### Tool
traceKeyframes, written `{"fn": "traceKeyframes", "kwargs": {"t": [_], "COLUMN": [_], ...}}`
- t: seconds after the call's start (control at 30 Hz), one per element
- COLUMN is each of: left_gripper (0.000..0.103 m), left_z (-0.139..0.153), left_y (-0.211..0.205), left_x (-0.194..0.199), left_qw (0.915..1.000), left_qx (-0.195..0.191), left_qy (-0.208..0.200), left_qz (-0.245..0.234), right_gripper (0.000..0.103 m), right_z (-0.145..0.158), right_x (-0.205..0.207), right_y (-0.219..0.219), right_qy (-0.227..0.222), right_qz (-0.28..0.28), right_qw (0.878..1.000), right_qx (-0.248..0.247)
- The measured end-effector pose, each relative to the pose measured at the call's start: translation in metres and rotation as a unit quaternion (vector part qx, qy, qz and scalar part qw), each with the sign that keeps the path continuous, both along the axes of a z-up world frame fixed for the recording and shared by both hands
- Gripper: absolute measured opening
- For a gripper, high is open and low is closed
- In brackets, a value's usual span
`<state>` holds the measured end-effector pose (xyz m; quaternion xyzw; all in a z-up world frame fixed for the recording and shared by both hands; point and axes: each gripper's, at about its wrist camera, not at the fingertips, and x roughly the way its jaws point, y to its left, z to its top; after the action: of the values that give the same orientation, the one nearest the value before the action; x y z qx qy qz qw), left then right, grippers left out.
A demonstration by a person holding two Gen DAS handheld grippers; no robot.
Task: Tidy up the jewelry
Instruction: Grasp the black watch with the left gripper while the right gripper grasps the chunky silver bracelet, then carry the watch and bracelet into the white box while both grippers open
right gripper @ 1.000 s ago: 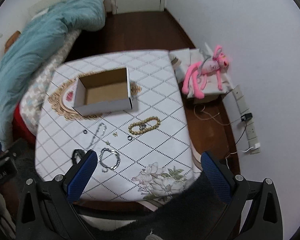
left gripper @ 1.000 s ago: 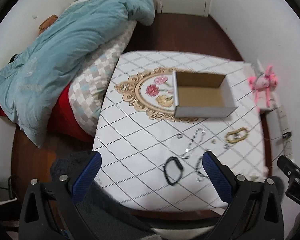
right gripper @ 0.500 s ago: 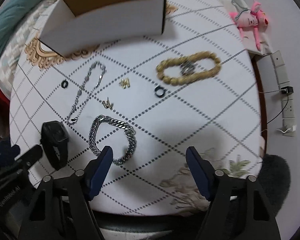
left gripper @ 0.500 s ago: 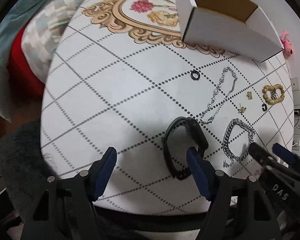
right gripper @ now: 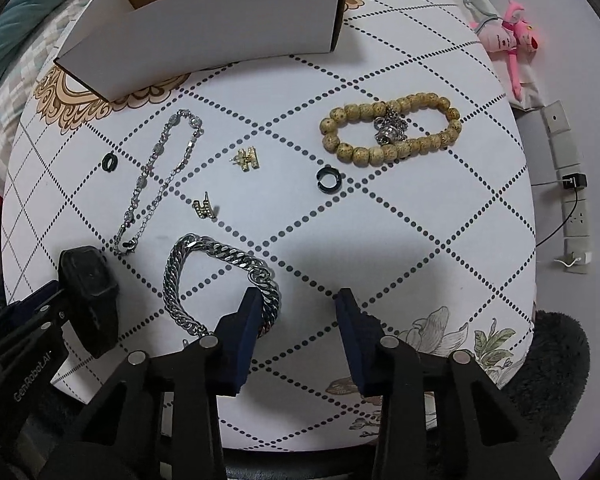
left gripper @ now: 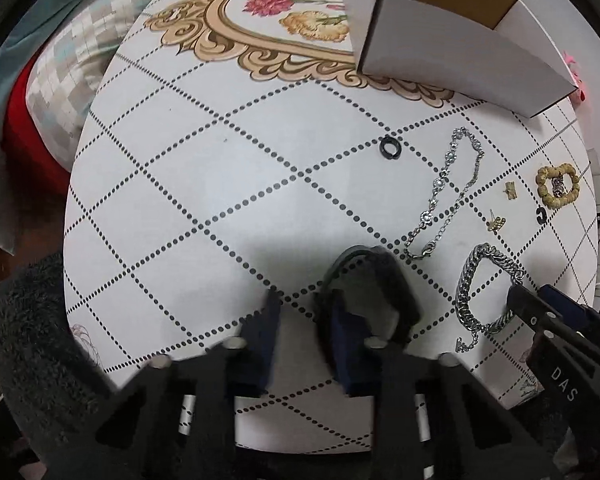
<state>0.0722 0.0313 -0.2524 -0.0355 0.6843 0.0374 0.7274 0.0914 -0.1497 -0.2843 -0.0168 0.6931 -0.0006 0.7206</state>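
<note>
Both grippers have come down near the open white cardboard box (right gripper: 204,28). The left gripper (left gripper: 304,320) jaws have just been closing, one finger inside the black watch (left gripper: 374,288) band; the right gripper (right gripper: 296,312) jaws, also just closing, stand half open beside the thick silver chain bracelet (right gripper: 216,276), holding nothing yet.

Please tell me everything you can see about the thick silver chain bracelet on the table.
The thick chain bracelet looks like polished silver metal, made of heavy curb links with a round clasp part and a thin extension chain at its near end. It lies flat on the table in an open, rounded loop, near the front edge, beside the black watch. The right gripper has just been closing; one finger stands at the bracelet's right side, and nothing lies between the fingers.
</note>
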Motion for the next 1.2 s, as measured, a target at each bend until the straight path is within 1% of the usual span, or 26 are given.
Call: {"fn": "traceKeyframes", "kwargs": {"t": [0.07, 0.1, 0.17, 0.23, 0.27, 0.3, 0.33, 0.43, 0.5, 0.53, 0.67, 0.8, 0.9, 0.97, 1.13, 1.17, 1.2], "left_gripper": [0.009, 0.005, 0.005, 0.005, 0.005, 0.004, 0.004, 0.004, 0.004, 0.004, 0.004, 0.004, 0.004, 0.004, 0.004, 0.004, 0.004], "left_z": [-0.003, -0.002, -0.001, -0.002, 0.000, 0.000, 0.000, 0.003, 0.008, 0.011, 0.030, 0.057, 0.082, 0.098, 0.125, 0.128, 0.132], "left_y": [0.001, 0.004, 0.003, 0.003, -0.003, -0.003, -0.002, -0.014, -0.014, -0.013, -0.014, -0.017, -0.021, -0.023, -0.026, -0.026, -0.027], "left_x": [-0.002, 0.003, 0.001, -0.001, 0.002, 0.001, 0.000, 0.008, 0.006, 0.011, 0.012, 0.015, 0.021, 0.027, 0.077, 0.084, 0.094], "left_qw": [1.0000, 0.9999, 0.9998, 0.9997, 0.9997, 0.9997, 0.9997, 0.9995, 0.9994, 0.9994, 0.9989, 0.9979, 0.9959, 0.9941, 0.9892, 0.9885, 0.9876], "left_qx": [0.003, 0.002, 0.006, 0.008, 0.009, 0.009, 0.008, 0.010, 0.008, 0.008, 0.000, -0.012, -0.023, -0.032, -0.052, -0.054, -0.054], "left_qy": [-0.005, -0.005, -0.011, -0.014, -0.016, -0.016, -0.017, -0.022, -0.025, -0.026, -0.037, -0.056, -0.080, -0.097, -0.130, -0.134, -0.140], "left_qz": [-0.006, -0.008, -0.014, -0.016, -0.017, -0.017, -0.017, -0.020, -0.022, -0.023, -0.027, -0.032, -0.036, -0.038, -0.044, -0.044, -0.046], "right_gripper": [0.040, 0.039, 0.035, 0.025, 0.021, 0.012, 0.009, 0.009, 0.008, 0.008, 0.008, 0.008, 0.008, 0.008, 0.008, 0.008, 0.008], "right_z": [0.001, 0.005, 0.013, 0.020, 0.020, 0.019, 0.019, 0.017, 0.020, 0.023, 0.042, 0.070, 0.092, 0.105, 0.155, 0.168, 0.174], "right_x": [0.004, 0.006, 0.002, -0.002, -0.003, -0.004, -0.003, -0.001, -0.001, -0.002, 0.000, 0.006, 0.014, 0.020, 0.048, 0.056, 0.064], "right_y": [-0.001, -0.004, -0.004, -0.001, 0.002, 0.004, 0.005, 0.004, -0.003, -0.006, -0.017, -0.022, -0.029, -0.031, -0.035, -0.036, -0.034], "right_qy": [-0.001, -0.001, -0.006, -0.013, -0.016, -0.018, -0.020, -0.020, -0.017, -0.017, -0.028, -0.044, -0.058, -0.075, -0.119, -0.132, -0.139], "right_qz": [0.001, 0.001, 0.006, 0.013, 0.016, 0.017, 0.018, 0.009, -0.004, -0.007, -0.022, -0.024, -0.021, -0.017, -0.006, -0.004, -0.002], "right_qw": [1.000, 1.000, 1.000, 1.000, 1.000, 1.000, 1.000, 1.000, 1.000, 1.000, 0.997, 0.994, 0.992, 0.989, 0.982, 0.979, 0.978], "right_qx": [0.001, 0.001, 0.002, 0.000, -0.001, -0.003, -0.006, 0.003, 0.023, 0.025, 0.064, 0.094, 0.113, 0.125, 0.148, 0.153, 0.156]}}
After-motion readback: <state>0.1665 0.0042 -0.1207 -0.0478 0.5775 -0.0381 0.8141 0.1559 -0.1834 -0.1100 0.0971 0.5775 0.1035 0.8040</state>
